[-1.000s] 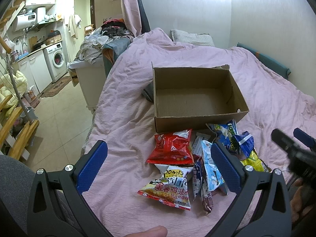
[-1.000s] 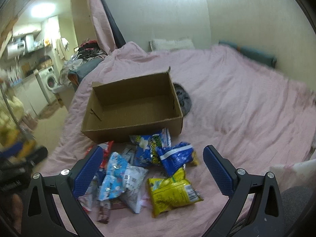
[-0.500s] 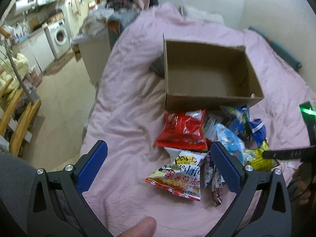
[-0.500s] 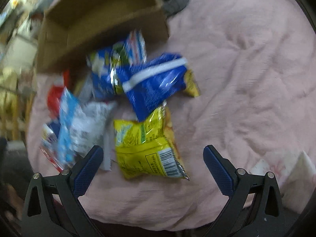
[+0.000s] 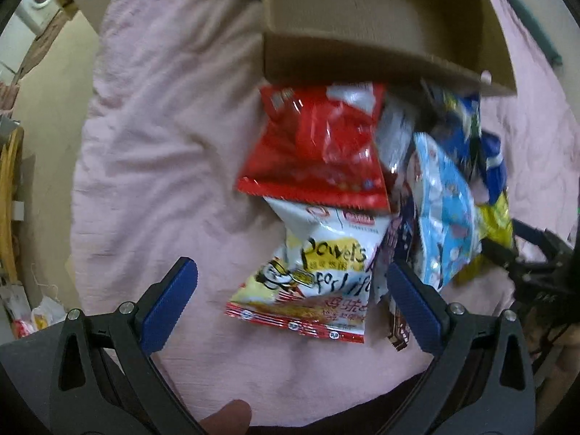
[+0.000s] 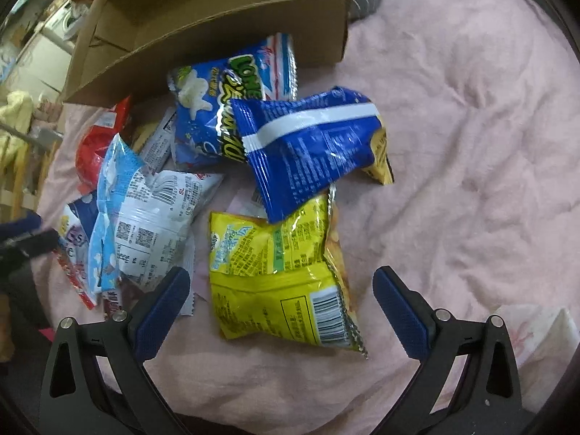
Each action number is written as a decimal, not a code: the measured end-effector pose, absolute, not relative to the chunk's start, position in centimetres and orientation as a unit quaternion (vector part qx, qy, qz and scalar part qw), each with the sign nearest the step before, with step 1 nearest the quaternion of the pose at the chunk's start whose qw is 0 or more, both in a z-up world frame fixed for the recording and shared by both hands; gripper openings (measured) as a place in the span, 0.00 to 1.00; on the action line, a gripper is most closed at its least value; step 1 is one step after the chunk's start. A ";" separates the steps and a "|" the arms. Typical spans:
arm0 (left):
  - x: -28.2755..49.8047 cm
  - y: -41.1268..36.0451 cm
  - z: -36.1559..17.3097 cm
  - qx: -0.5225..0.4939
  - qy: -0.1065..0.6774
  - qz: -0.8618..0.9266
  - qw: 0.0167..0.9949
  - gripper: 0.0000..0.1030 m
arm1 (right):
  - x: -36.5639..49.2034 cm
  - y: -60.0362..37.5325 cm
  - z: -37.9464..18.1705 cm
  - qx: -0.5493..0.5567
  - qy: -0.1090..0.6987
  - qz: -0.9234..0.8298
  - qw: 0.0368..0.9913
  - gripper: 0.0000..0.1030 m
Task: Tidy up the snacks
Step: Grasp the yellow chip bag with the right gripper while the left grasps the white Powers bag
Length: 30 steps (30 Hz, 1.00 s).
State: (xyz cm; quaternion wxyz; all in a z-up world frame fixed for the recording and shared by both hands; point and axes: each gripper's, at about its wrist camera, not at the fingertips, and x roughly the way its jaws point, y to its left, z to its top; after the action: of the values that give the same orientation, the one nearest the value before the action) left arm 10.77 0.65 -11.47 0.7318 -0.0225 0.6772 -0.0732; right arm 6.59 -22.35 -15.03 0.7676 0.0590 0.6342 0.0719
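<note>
Both grippers have dropped close, jaws wide and empty: left gripper (image 5: 291, 302) over the white bag (image 5: 319, 264), right gripper (image 6: 281, 302) straddling the yellow bag (image 6: 279, 272) — picking begins.

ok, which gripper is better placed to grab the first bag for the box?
Right, probably. The right gripper is open and frames the yellow bag, which lies flat with little on top. The left gripper is also open over the white bag, but the red bag overlaps its far end.
</note>
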 end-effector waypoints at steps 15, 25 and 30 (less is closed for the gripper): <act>11.1 -0.2 -16.2 -0.017 0.696 -0.061 0.715 0.79 | 6.9 -20.5 -16.5 0.007 0.651 0.072 0.756 0.82; 9.5 0.7 -13.6 -0.045 0.695 -0.064 0.715 0.50 | 3.7 -22.5 -13.3 0.044 0.644 0.107 0.757 0.61; 8.0 1.2 -11.0 -0.050 0.674 -0.063 0.734 0.49 | 2.5 -23.0 -9.4 0.057 0.617 0.114 0.777 0.61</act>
State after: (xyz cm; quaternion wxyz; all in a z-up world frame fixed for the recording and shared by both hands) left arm 8.05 1.23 -11.04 0.7344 -0.0500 0.6740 -0.0629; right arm 2.48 -22.99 -9.43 0.7767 0.0574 0.6169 0.1137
